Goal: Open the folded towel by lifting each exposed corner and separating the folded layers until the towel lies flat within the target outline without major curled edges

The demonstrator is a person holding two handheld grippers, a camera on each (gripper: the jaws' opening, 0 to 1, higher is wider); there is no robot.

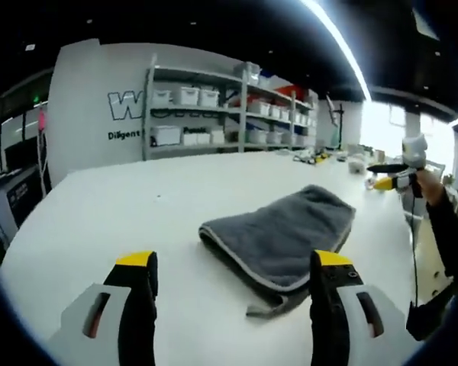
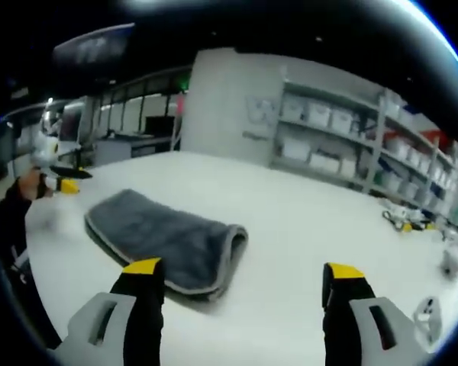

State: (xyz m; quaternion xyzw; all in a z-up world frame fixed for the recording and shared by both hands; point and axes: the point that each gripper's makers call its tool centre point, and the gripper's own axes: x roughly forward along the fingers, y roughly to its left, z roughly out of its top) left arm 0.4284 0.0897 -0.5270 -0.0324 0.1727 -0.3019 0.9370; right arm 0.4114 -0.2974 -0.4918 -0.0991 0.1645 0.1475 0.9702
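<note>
The left tool [image 1: 233, 282] hovers with jaws spread wide and empty above the white counter [image 1: 122, 206]; the right tool [image 2: 244, 293] is equally agape, gripping nothing; the folded grey towel [image 1: 286, 232] lies just ahead at one o'clock of the left tool, at eleven o'clock of the right. Soft, limp and light by the look, it is likely best pinched at its pale-hemmed corner; beyond, shelves [image 1: 229, 110] carry white bins, contents unreadable.
</note>
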